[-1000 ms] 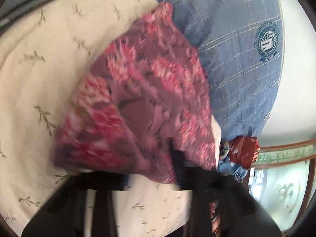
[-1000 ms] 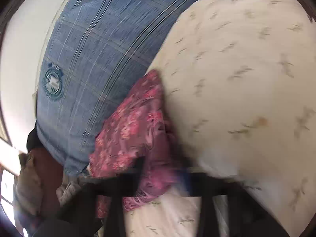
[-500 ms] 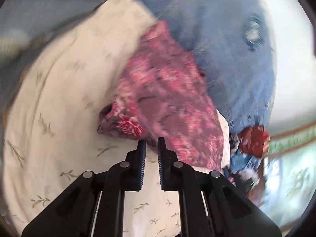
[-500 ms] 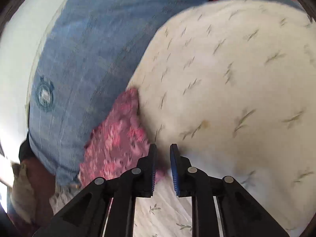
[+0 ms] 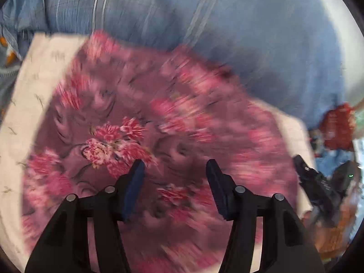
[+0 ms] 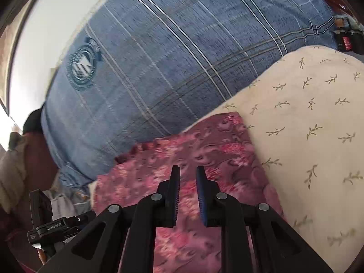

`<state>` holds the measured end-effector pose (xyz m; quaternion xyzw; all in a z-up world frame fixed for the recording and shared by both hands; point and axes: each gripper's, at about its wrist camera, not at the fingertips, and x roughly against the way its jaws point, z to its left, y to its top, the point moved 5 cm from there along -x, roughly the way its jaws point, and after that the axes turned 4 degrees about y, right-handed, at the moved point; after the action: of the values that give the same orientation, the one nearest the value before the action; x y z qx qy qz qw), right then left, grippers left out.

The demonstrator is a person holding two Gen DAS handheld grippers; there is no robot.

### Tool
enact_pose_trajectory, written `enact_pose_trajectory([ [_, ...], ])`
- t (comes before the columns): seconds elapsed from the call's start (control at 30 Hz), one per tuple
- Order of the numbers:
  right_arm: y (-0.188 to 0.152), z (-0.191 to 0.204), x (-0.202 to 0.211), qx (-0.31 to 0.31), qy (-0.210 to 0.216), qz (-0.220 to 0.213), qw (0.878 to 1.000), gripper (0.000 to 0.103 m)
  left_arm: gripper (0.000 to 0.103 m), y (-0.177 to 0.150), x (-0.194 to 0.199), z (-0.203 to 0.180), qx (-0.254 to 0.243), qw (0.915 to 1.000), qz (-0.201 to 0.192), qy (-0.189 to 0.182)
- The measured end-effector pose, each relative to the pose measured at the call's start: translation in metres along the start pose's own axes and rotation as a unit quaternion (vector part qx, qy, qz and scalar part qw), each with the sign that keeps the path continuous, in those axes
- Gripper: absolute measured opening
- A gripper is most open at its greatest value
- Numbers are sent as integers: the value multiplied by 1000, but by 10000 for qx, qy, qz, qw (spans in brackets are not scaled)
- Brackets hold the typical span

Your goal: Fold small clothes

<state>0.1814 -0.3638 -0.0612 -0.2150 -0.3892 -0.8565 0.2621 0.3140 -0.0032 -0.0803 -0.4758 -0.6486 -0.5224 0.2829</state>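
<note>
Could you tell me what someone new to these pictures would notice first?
The pink floral cloth draws the eye first, spread flat on the cream leaf-print sheet right under both tools. Behind it rises a blue plaid cushion with a round crest. The left tool hangs wide open over the cloth; the right tool shows a narrow gap.

text: "GenRoboLAI", last letters unclear | on: black camera mount (image 6: 56, 226) | view: right wrist
</note>
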Motion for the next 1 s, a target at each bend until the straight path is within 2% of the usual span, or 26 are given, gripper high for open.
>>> enact_pose_trajectory([
  [0.03, -5, -10, -19, -19, -162, 376, 9992, 9, 55, 0, 2, -3, -173, 9995, -242, 111],
  [0.07, -3, -13, -16, 6, -96, 216, 9997, 4, 56, -1, 4, -8, -404, 9984, -307, 267],
  [0.1, 0, -11, -14, 8, -132, 261, 9996, 4, 56, -3, 6, -16, -681, 9964, -221, 464],
  [0.13, 4, -8, -11, -3, -223, 345, 9992, 4, 56, -3, 10, -21, -822, 9952, -226, 483],
  [0.17, 7, -1, -5, 24, -185, 236, 9995, 13, 56, -3, 16, -25, -909, 9950, -259, 330],
  [0.23, 12, 20, 3, 237, 144, -10, 9996, 13, 56, -1, 29, -31, -837, 9958, -354, -75],
  [0.33, 3, 51, -11, 471, 648, 210, 9966, 16, 59, -1, 28, -27, -497, 9974, -253, -459],
  [0.4, -14, 57, -35, 712, 496, 527, 9948, 24, 58, -8, 8, -18, -416, 9987, 37, -301],
  [0.43, -29, 54, -56, 827, 244, 909, 9921, 28, 58, -12, 3, -17, -547, 9981, 8, -287],
  [0.47, -35, 54, -62, 993, 148, 852, 9913, 26, 58, -14, 7, -19, -752, 9967, -128, -258],
  [0.5, -36, 59, -58, 1200, 63, 603, 9909, 25, 58, -16, 13, -21, -875, 9959, -76, -225],
  [0.53, -36, 65, -57, 1296, -150, 709, 9889, 26, 58, -16, 17, -19, -880, 9957, -21, -278],
  [0.57, -34, 69, -54, 1265, -229, 694, 9893, 26, 58, -14, 23, -16, -823, 9958, -9, -407],
  [0.63, -31, 83, -42, 1171, 225, 528, 9915, 29, 58, -2, 37, 0, -549, 9968, -138, -570],
  [0.7, -33, 97, -37, 1305, 430, 470, 9894, 29, 59, 11, 43, 29, -98, 9983, -271, -499],
  [0.77, -45, 104, -47, 1471, 452, 675, 9858, 30, 59, 16, 36, 59, 380, 9984, -126, -394],
  [0.83, -68, 101, -74, 1524, 192, 1214, 9806, 33, 55, 12, 25, 80, 630, 9972, 139, -371],
  [0.9, -76, 108, -72, 1982, 50, 856, 9764, 32, 52, 9, 29, 86, 547, 9972, 102, -509],
  [1.0, -76, 119, -71, 2199, -386, 966, 9700, 32, 52, 12, 41, 94, 687, 9942, 226, -794],
])
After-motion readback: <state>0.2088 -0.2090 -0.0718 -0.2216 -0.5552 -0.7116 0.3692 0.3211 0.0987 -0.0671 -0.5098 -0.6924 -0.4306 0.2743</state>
